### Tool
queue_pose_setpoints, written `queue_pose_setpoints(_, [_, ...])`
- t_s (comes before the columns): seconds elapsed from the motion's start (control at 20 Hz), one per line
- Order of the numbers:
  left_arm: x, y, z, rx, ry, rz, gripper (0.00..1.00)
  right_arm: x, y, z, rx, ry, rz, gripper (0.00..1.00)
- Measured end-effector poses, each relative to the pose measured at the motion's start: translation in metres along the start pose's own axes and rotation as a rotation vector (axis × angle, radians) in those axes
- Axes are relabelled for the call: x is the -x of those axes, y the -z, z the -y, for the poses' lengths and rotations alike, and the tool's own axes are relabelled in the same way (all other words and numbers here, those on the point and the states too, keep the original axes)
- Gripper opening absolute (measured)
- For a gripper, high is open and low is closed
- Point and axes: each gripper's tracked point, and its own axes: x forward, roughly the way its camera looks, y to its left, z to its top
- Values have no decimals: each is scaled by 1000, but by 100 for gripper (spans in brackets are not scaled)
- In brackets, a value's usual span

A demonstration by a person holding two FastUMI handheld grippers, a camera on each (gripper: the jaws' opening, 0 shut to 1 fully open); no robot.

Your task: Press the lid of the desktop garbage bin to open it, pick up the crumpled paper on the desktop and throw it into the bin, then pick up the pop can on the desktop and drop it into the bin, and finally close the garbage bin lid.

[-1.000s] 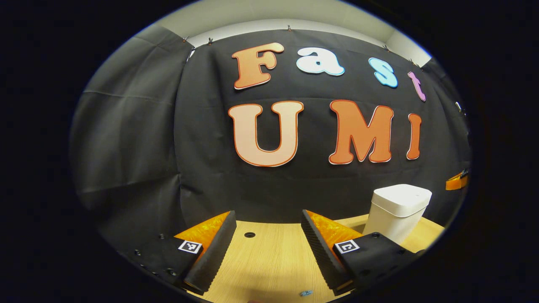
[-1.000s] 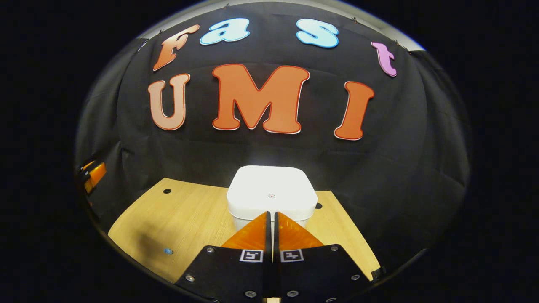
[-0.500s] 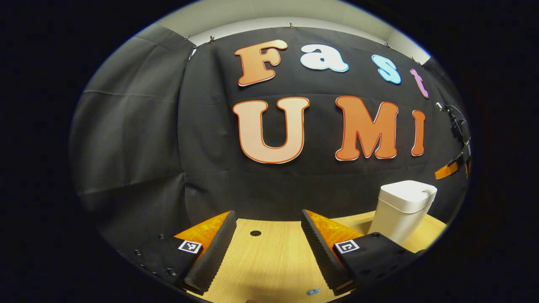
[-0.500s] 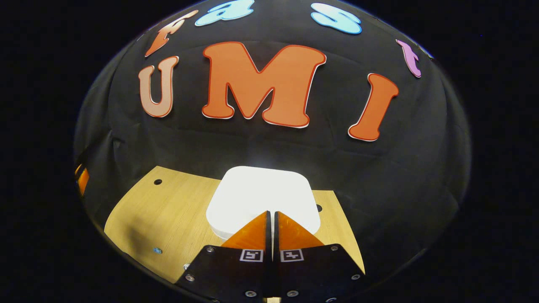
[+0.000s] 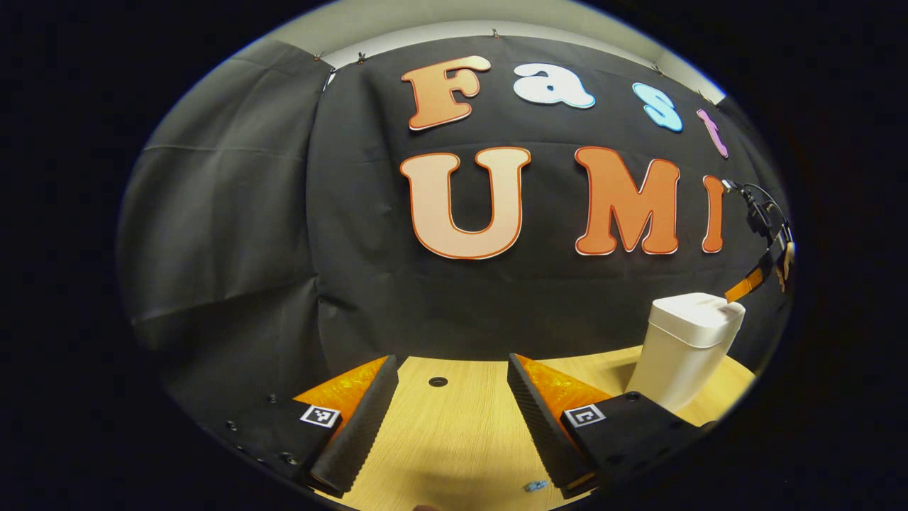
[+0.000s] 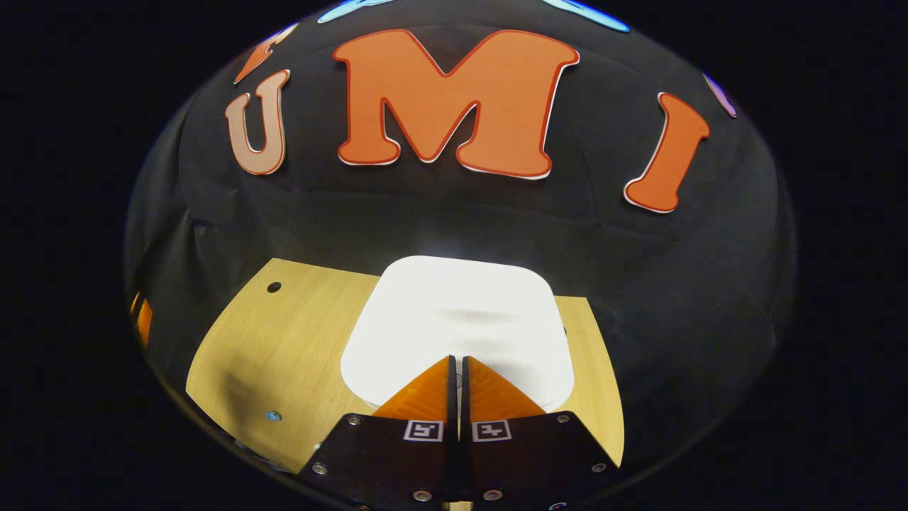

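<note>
Two fingers of the left gripper [image 5: 450, 397] stand wide apart at the bottom of the left gripper view, with nothing between them but the pale wood-grain worktop [image 5: 461, 440]. A small round hole [image 5: 438, 382] sits in the worktop just ahead of the gap, and a tiny blue scrap [image 5: 533, 486] lies near the inner edge of the right-hand finger. Far to the right stands the white plastic desktop garbage bin [image 5: 684, 355], upright, its lid [image 5: 699, 311] down. The right gripper [image 5: 741, 287] reaches in from the edge of the view, its tip at the lid's far corner; whether it touches cannot be told from here. A hand [image 5: 784, 259] holding it shows partly at the rim.

In the right gripper view, the right gripper [image 6: 457, 369] has its two fingers closed against each other, holding nothing. Their tips lie over the near part of the white rounded-square lid [image 6: 457, 319], which sits flat on the bin. The worktop [image 6: 284, 355] spreads to the left, with a round hole [image 6: 274, 287] near its far edge and a small blue scrap [image 6: 272, 416] near its front edge. Part of the left gripper [image 6: 142, 319] shows at the far left.
</note>
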Motion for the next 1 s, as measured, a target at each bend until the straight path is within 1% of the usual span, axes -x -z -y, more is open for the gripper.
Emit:
queue_pose_setpoints(0.15, [-1,4,-2,-1,-4,-12,99,-2,4,3,45,21,-22,1])
queue_pose_setpoints(0.25, [-1,7,-4,-4,-6,-18,99,-5,12,-1,43,12,-68,0])
queue_pose_setpoints(0.3, [-2,7,-4,-8,-6,-18,99,-8,7,-3,36,10,-53,1])
queue_pose_setpoints(0.4, [-4,9,-3,-12,-2,-23,99,-8,13,-2,18,-1,-80,1])
queue_pose_setpoints(0.55, [-4,11,3,0,12,-25,98,-10,13,-3,-3,-49,-76,0])
queue_pose_setpoints(0.65, [-3,15,8,1,25,-35,99,-12,16,-5,-31,-62,-88,1])
queue_pose_setpoints(0.8, [-3,11,8,-10,28,-25,99,-12,13,-4,4,-54,-71,1])
queue_pose_setpoints(0.9, [-3,8,6,-2,27,-20,99,-11,11,-4,1,-47,-63,1])
queue_pose_setpoints(0.95, [-3,7,5,0,24,-20,99,-7,3,-3,-27,-29,-30,0])
queue_pose_setpoints(1.0, [-4,5,4,-1,21,-18,99,-3,-5,2,-25,-2,2,1])
